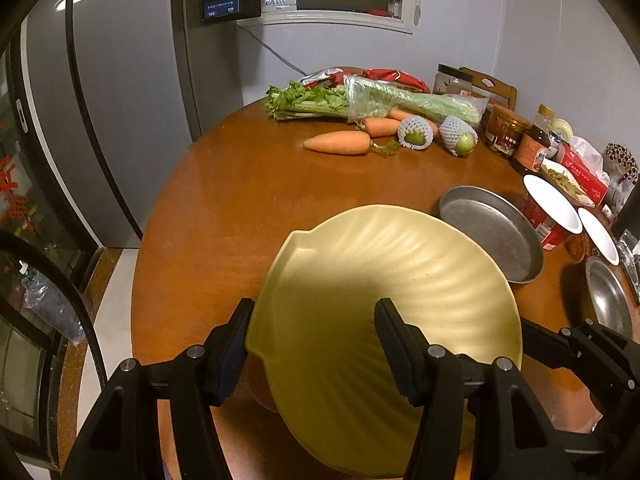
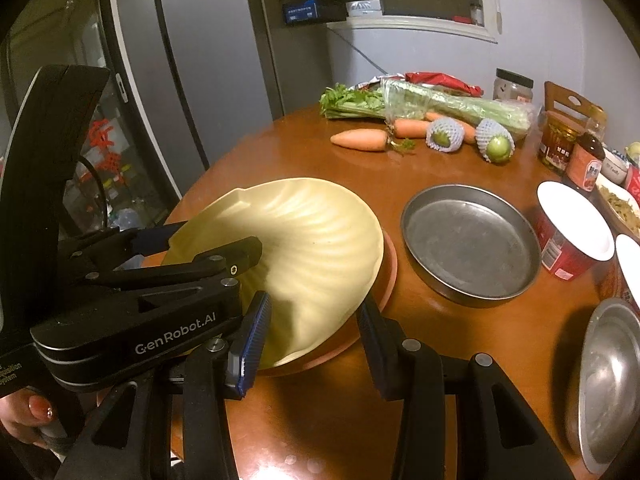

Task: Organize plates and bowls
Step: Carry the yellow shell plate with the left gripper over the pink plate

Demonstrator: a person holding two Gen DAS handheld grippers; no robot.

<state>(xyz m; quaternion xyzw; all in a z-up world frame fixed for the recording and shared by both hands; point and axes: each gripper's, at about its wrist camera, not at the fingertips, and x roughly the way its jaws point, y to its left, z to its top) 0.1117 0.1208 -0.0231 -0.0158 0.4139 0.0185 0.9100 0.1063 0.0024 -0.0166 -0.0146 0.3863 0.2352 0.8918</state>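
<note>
Two hand-held grippers hold one yellow plate point(image 1: 384, 300) between them. The left hand-held gripper point(image 1: 314, 344) is partly closed, with one finger on the outer rim at the plate's left side and the other finger point(image 1: 394, 340) over the ribbed inner face, so it seems to clamp the rim. The right hand-held gripper point(image 2: 316, 336) stands at the near right edge of the same plate point(image 2: 316, 240); its jaws are about half open with the rim between them, but I cannot tell if the pads really press on it.

The plate is tilted, its far edge higher, and it lies directly in front of both grippers, above a pink dish point(image 2: 386, 276) on the counter point(image 1: 248, 208). It looks lifted or nearly resting there; contact is hidden.

To the right, near but apart, sits a metal pan point(image 2: 472, 240). In my judgement the coming move depends on this: the pan lies to the right, nearer the right hand.
</note>
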